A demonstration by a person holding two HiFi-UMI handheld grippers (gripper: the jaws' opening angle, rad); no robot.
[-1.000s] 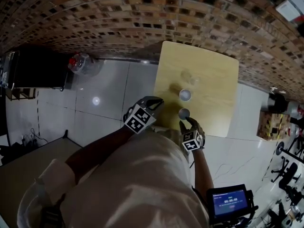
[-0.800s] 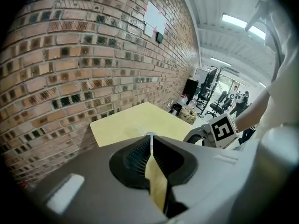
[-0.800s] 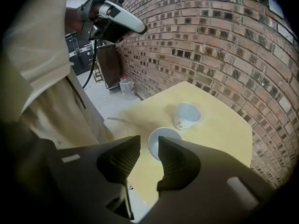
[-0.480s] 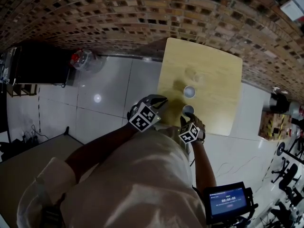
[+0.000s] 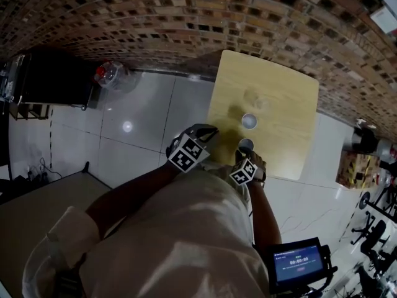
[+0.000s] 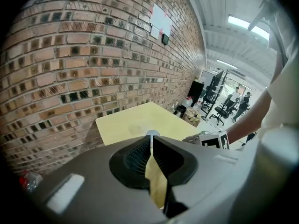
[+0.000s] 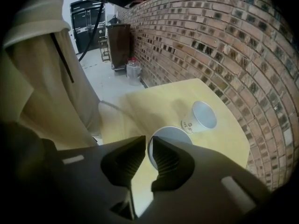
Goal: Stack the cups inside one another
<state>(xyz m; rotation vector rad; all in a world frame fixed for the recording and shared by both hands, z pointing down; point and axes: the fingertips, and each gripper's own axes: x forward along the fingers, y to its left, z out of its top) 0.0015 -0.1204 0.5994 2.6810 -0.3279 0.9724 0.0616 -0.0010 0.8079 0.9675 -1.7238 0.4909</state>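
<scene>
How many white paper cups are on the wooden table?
2. The near cup stands by the table's front edge; the far cup stands just behind it, apart. A faint mark farther back is too unclear to count.

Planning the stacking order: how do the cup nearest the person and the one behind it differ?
The near cup has its wall between the right gripper's jaws, which have just been closing; the far cup stands free. The near cup sits by the table's front edge; the far cup nearer its middle. Both are white, upright and open-topped.
</scene>
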